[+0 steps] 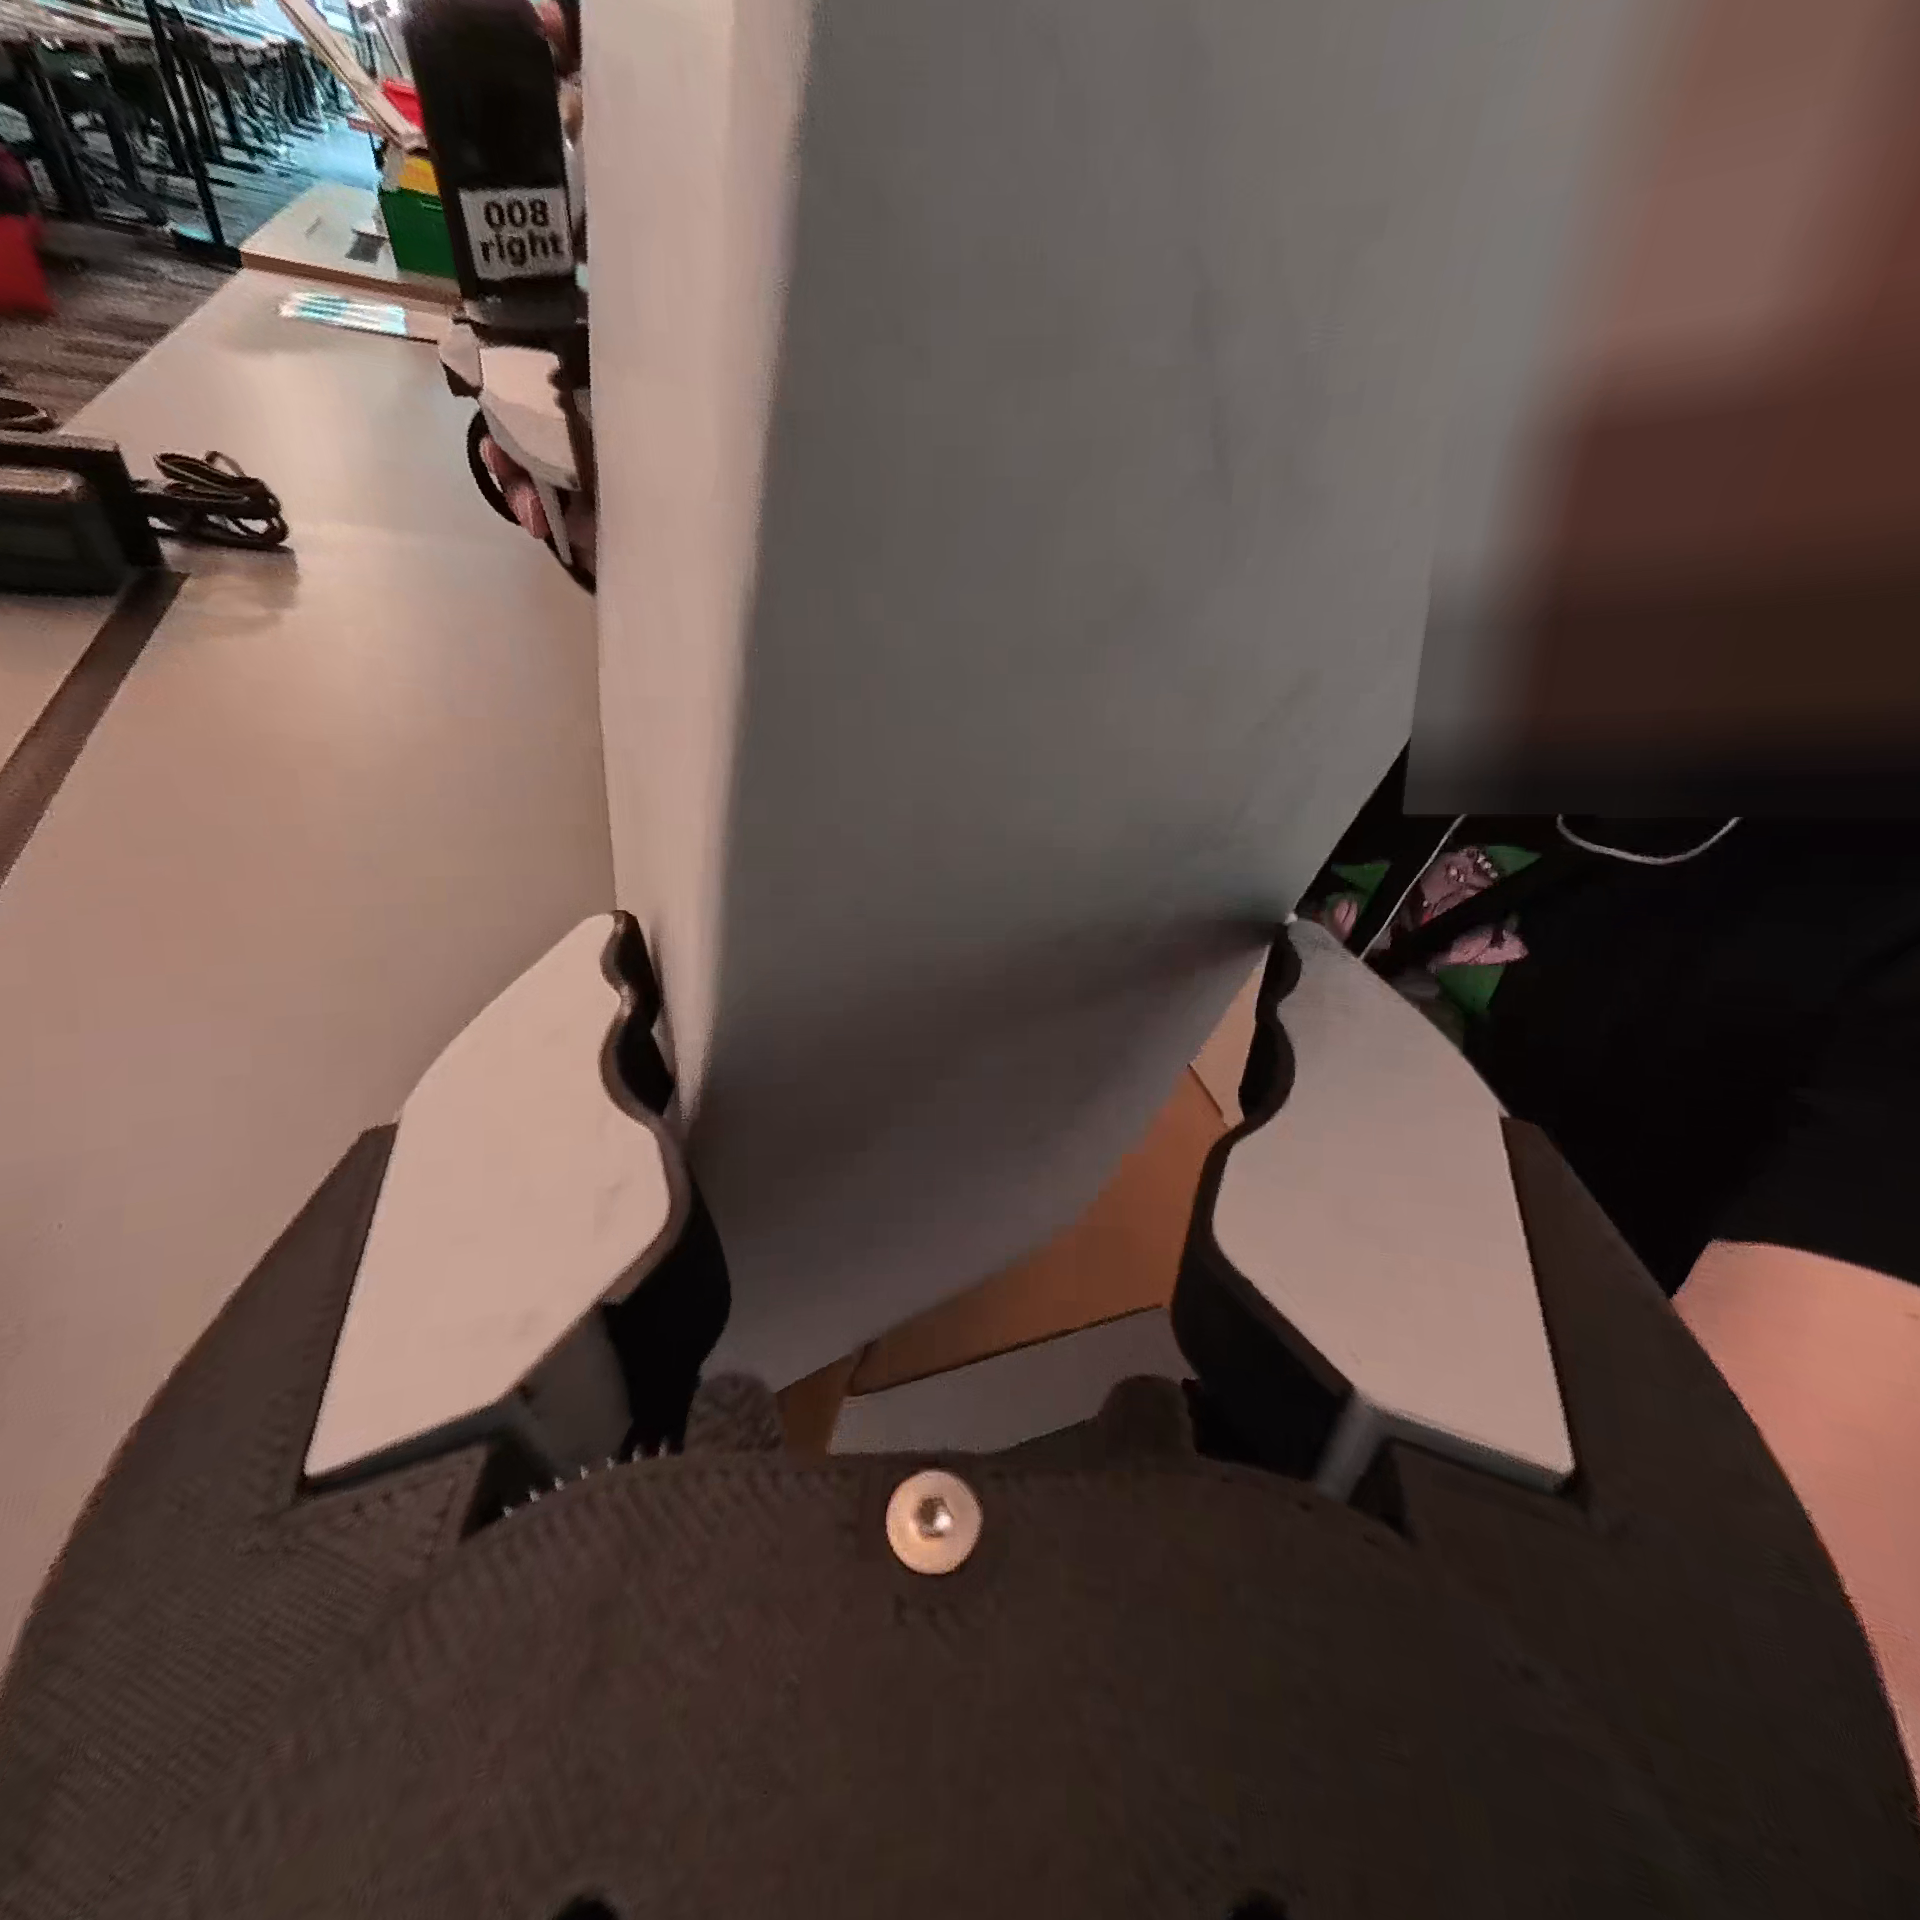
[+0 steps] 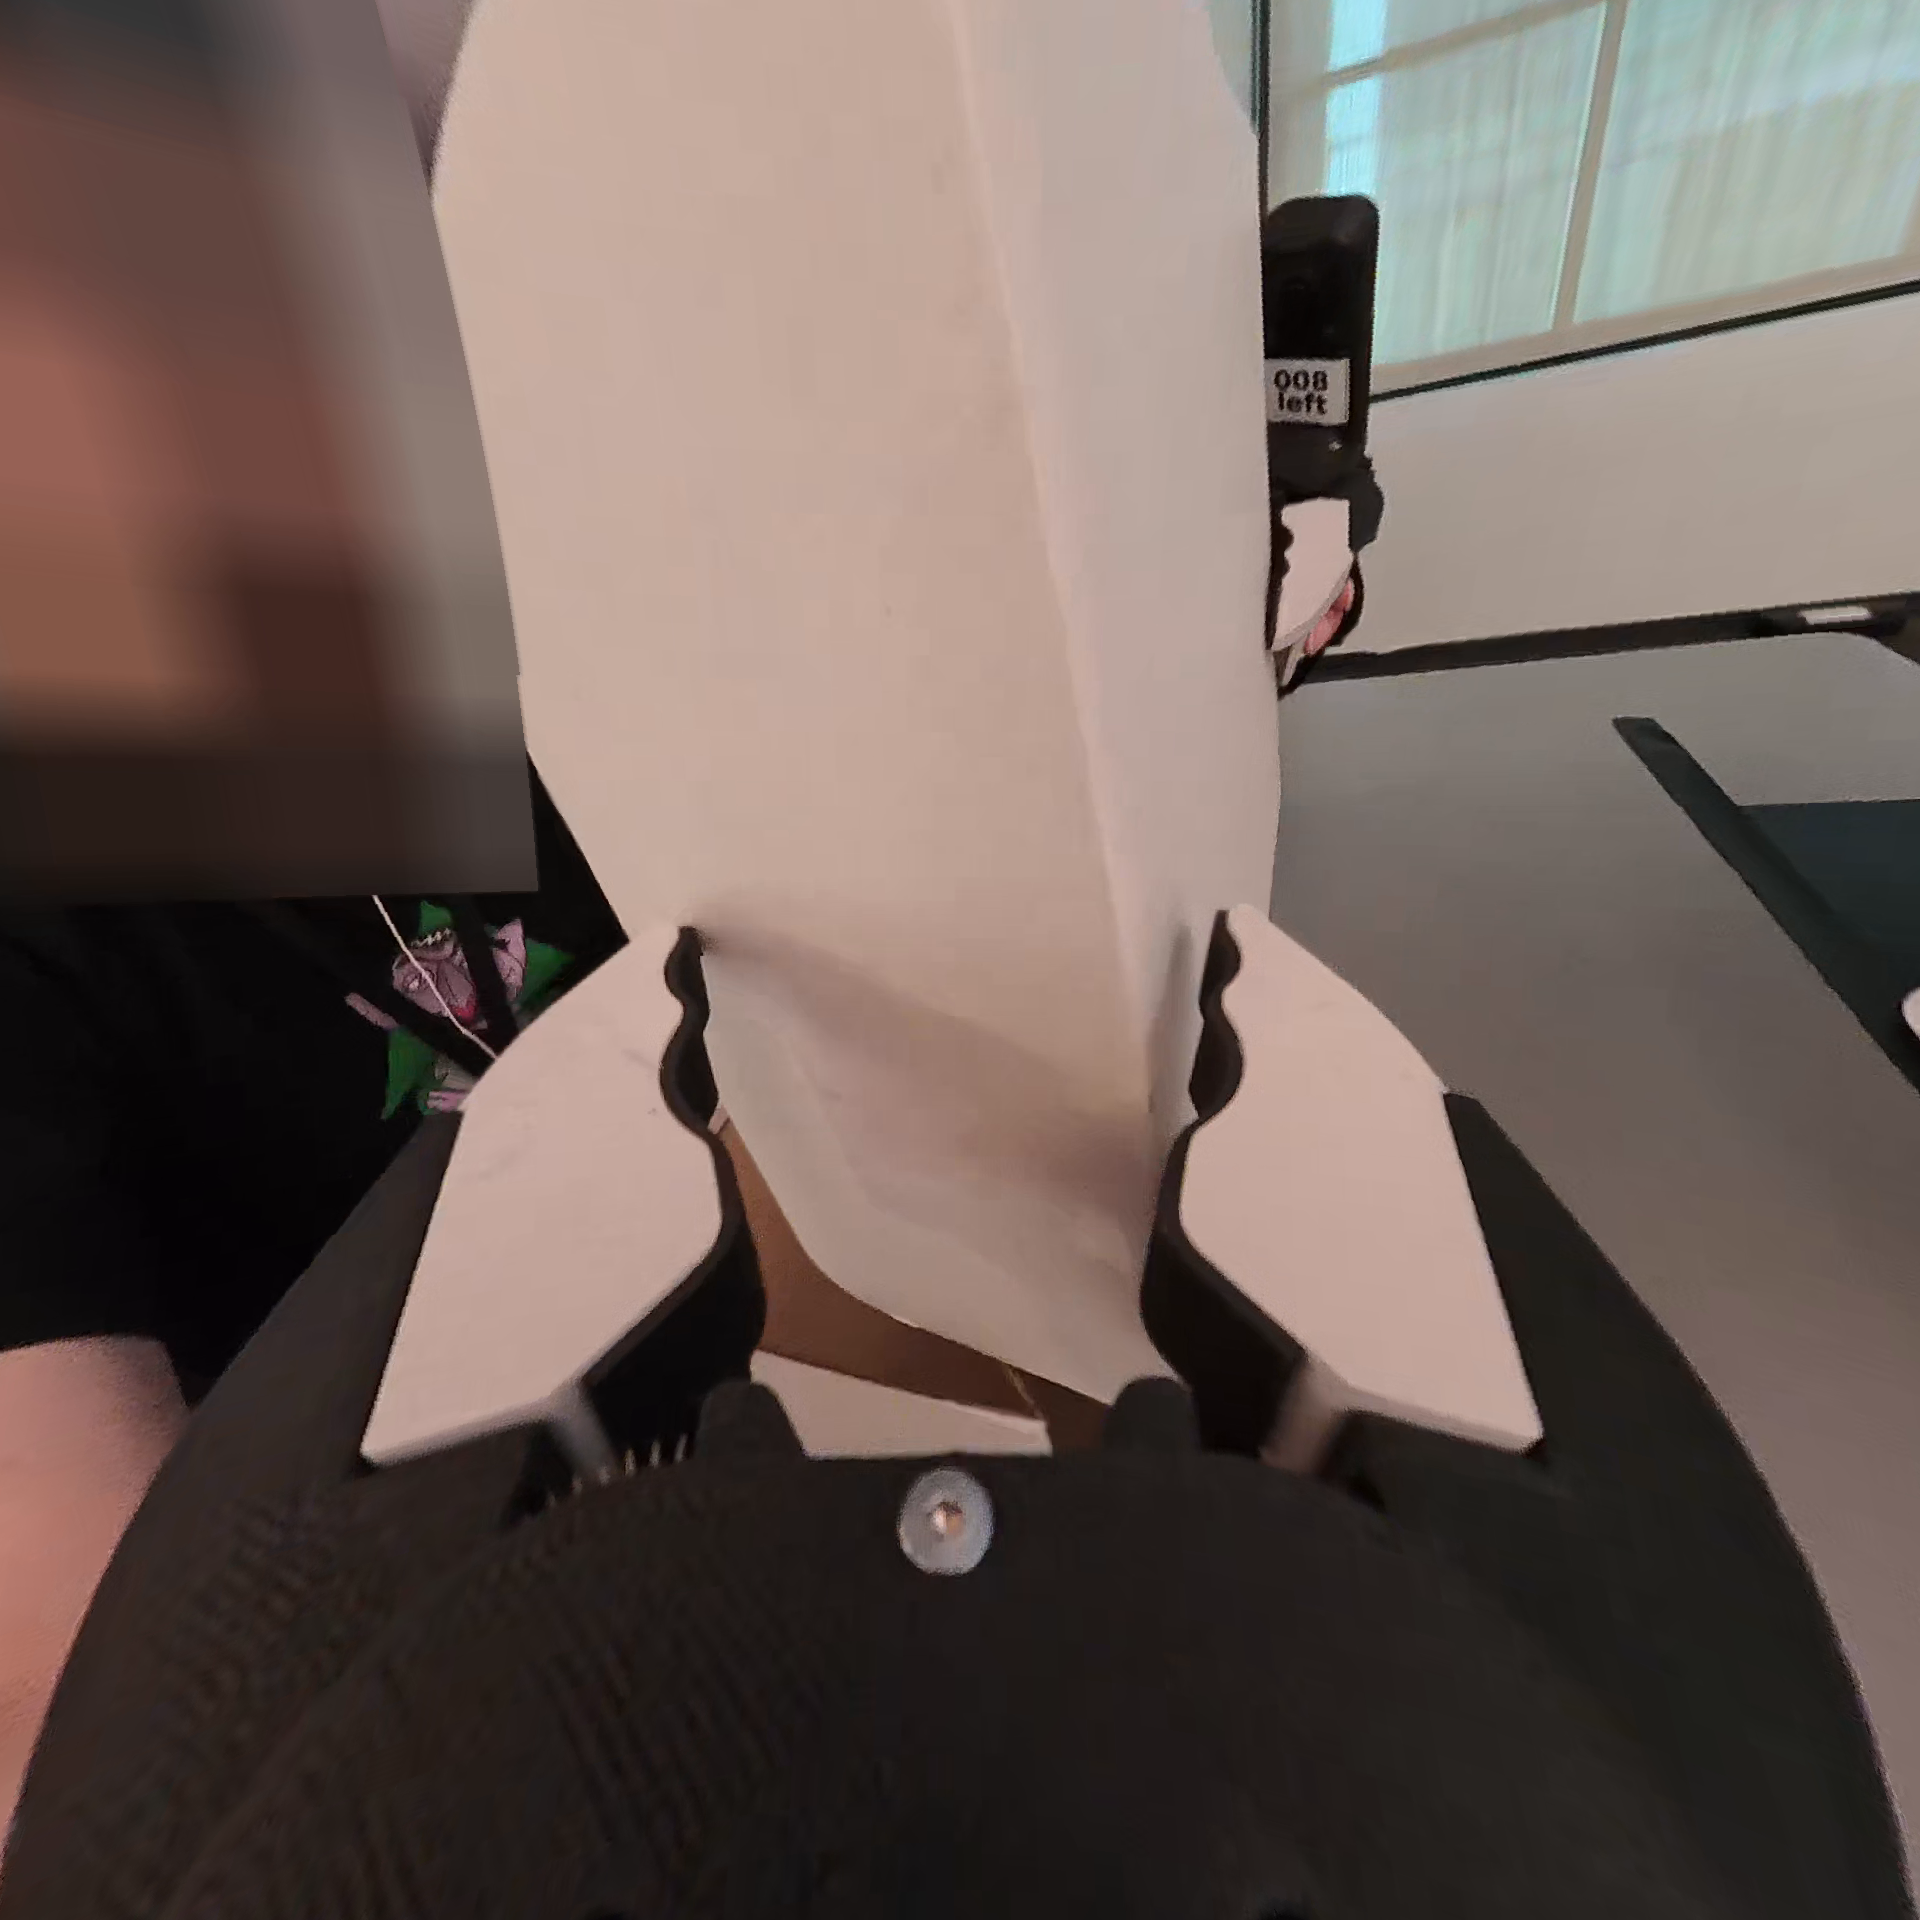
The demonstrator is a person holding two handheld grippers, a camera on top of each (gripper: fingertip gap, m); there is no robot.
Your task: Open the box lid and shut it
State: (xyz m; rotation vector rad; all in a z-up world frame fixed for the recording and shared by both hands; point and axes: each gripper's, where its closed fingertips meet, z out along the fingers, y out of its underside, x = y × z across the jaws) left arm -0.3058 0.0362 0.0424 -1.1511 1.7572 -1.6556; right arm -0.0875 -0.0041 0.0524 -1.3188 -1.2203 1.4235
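Observation:
A white box lid fills the middle of both views, also in the right wrist view. My left gripper straddles one end of it, with both fingers touching its sides. My right gripper holds the opposite end the same way. Brown cardboard of the box shows under the lid near the left gripper's palm, and also in the right wrist view. The right gripper shows past the lid's far end in the left wrist view, and the left gripper likewise in the right wrist view.
The pale table carries a dark device with coiled cables at the far left. A person in a black printed shirt sits close by. A dark strip crosses the table at the right.

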